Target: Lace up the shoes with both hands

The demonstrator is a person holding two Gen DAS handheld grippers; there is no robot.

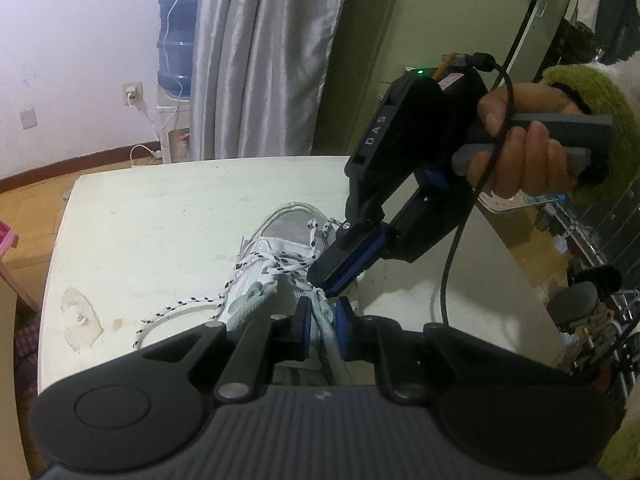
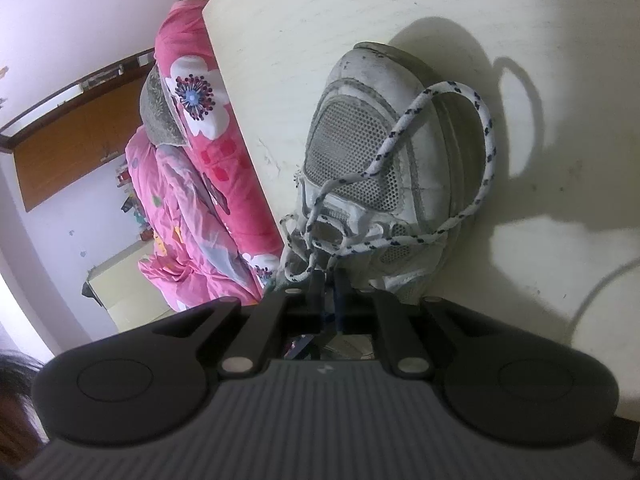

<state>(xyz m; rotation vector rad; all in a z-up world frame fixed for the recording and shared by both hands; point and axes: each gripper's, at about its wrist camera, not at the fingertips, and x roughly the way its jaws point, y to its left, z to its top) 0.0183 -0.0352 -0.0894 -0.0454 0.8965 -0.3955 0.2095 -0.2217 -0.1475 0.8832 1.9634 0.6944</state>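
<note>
A worn white and grey sneaker (image 1: 288, 228) lies on a cream table (image 1: 160, 220), its toe (image 2: 360, 152) pointing away in the right wrist view. A white lace with dark flecks (image 2: 486, 152) loops over the toe, and a loose end (image 1: 180, 306) trails left on the table. My left gripper (image 1: 323, 328) is shut on the shoe's grey-green tongue strip (image 1: 326, 344). A person's hand (image 1: 520, 152) holds my right gripper (image 1: 320, 282), which comes in from the right. Its tips sit at the crossed laces. The right gripper (image 2: 328, 292) is nearly closed, and a lace strand runs into its narrow gap.
A peeled patch (image 1: 80, 316) marks the table's left side. A black cable (image 1: 452, 260) hangs from the right gripper. Pink flowered bedding (image 2: 192, 160) lies just past one table edge. A blue water bottle (image 1: 178, 40) and a grey curtain (image 1: 256, 60) stand beyond the far edge.
</note>
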